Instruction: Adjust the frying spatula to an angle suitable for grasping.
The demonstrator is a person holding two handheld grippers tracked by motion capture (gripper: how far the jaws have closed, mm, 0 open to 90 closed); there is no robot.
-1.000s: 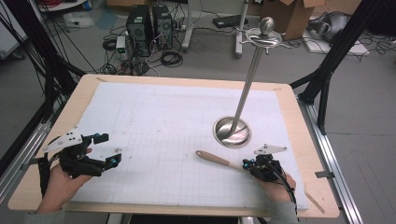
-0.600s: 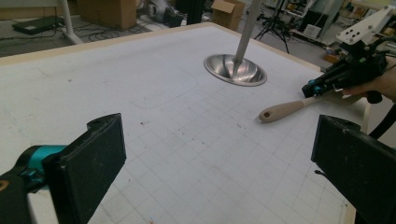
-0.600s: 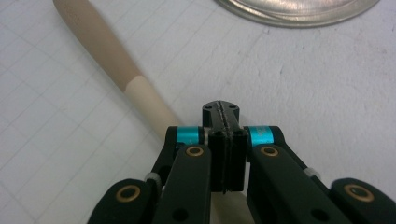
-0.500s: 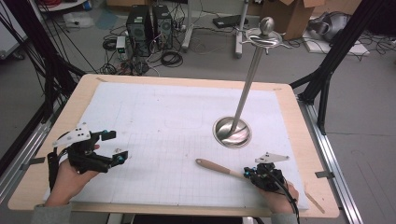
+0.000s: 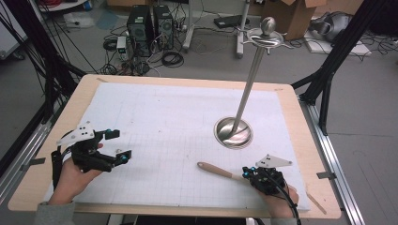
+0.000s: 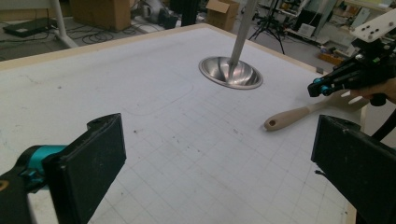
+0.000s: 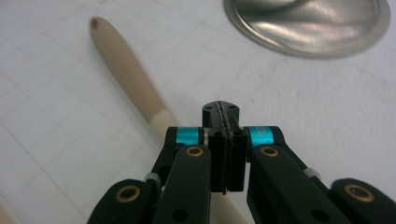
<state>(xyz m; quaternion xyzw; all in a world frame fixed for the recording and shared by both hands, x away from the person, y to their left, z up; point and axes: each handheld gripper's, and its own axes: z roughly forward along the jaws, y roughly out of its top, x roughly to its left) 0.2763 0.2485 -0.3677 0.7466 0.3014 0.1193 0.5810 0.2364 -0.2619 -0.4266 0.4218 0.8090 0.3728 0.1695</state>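
Observation:
A wooden utensil (image 5: 218,170) lies on the white gridded mat (image 5: 159,117) near the front right, its rounded handle end pointing left. My right gripper (image 5: 245,175) is shut at the utensil's right end. In the right gripper view its pads (image 7: 221,112) are pressed together with nothing between them, and the handle (image 7: 126,74) runs underneath. I cannot tell whether they touch. My left gripper (image 5: 118,144) hovers at the front left with its jaws wide open and nothing in them. From the left gripper view (image 6: 224,168), the utensil (image 6: 292,116) and the right gripper (image 6: 315,88) lie ahead to the right.
A metal stand with a round dish base (image 5: 233,132) and a tall leaning pole (image 5: 251,75) sits right of centre, just beyond the utensil. The wooden table edge (image 5: 187,208) runs close in front of both hands. Computers, cables and boxes lie on the floor beyond.
My right hand has drawn back toward the near edge, and the wooden utensil has shifted the same way with it. The left gripper has edged slightly right and stays open.

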